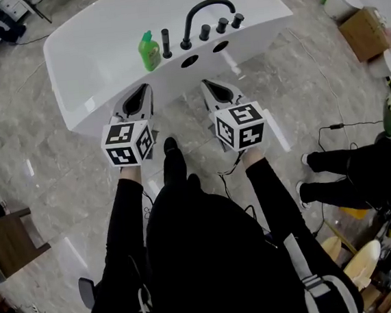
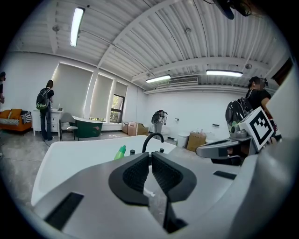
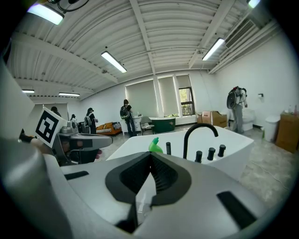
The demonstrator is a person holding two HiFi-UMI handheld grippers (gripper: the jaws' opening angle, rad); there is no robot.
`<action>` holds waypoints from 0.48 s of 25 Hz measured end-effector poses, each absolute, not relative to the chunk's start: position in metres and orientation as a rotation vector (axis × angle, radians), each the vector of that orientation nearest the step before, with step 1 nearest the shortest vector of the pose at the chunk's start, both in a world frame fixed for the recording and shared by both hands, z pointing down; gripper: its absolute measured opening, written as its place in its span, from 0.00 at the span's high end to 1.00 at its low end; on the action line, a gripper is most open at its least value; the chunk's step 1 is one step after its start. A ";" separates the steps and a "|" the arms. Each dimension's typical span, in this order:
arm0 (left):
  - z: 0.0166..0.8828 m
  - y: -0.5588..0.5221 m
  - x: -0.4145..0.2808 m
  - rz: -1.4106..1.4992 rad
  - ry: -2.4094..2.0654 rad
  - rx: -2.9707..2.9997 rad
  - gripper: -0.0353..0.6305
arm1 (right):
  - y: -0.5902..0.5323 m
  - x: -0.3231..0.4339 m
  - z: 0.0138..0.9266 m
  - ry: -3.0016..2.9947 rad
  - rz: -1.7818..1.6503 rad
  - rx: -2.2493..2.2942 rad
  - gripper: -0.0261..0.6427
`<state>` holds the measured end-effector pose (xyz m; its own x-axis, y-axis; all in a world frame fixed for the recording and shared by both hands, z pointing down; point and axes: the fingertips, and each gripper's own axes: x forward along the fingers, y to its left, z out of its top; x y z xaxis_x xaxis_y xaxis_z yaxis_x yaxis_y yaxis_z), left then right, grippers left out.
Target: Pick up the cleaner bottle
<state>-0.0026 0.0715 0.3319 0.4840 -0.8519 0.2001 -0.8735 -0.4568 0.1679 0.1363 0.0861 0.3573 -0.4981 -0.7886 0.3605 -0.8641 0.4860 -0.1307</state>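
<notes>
Green cleaner bottle (image 1: pixel 149 51) upright on bathtub rim (image 1: pixel 255 28), twelve o'clock of left gripper (image 1: pixel 144 90), eleven of right gripper (image 1: pixel 206 84); left nearer. Both jaws closed, empty.

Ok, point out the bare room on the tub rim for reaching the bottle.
Bare: the tub rim left of the bottle. Crowded: to the bottle's right, the black post stands close beside it, then come the faucet and three knobs in a row.
</notes>
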 end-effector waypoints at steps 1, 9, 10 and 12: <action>0.335 0.065 -0.003 0.133 -1.471 2.481 0.93 | 0.081 0.135 0.359 -2.475 0.437 1.408 0.96; 0.347 0.005 -0.012 0.159 -1.444 2.469 0.85 | 0.028 0.130 0.369 -2.426 0.451 1.399 0.96; 0.350 -0.003 -0.013 0.163 -1.440 2.468 0.83 | 0.020 0.128 0.371 -2.420 0.455 1.399 0.96; 0.357 -0.019 -0.015 0.181 -1.430 2.466 0.79 | 0.007 0.125 0.377 -2.407 0.469 1.397 0.96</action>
